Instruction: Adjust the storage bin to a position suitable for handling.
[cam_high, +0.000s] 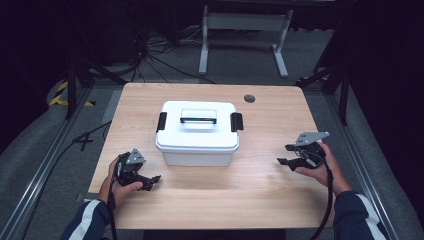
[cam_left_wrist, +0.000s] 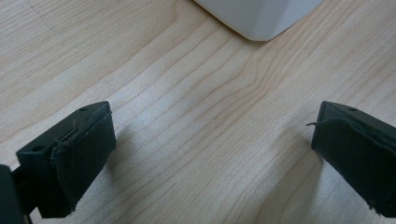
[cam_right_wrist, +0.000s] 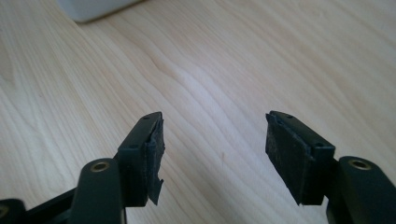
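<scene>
A white lidded box (cam_high: 196, 132) with black side latches and a flat top handle sits in the middle of the wooden table (cam_high: 250, 195). My left gripper (cam_high: 152, 182) rests low on the table at the box's front left. In the left gripper view, my left gripper (cam_left_wrist: 212, 149) stands wide open over bare wood, with a corner of the box (cam_left_wrist: 261, 18) ahead. My right gripper (cam_high: 282, 155) is to the right of the box, pointing towards it. In the right gripper view, my right gripper (cam_right_wrist: 215, 149) is open with nothing between the pads, and an edge of the box (cam_right_wrist: 93, 9) lies beyond.
A dark round grommet (cam_high: 249, 98) is set in the table's far right area. Beyond the far edge stands a white metal frame (cam_high: 245, 30), with cables (cam_high: 160, 55) on the grey floor. Metal rails (cam_high: 45, 165) run along both sides of the table.
</scene>
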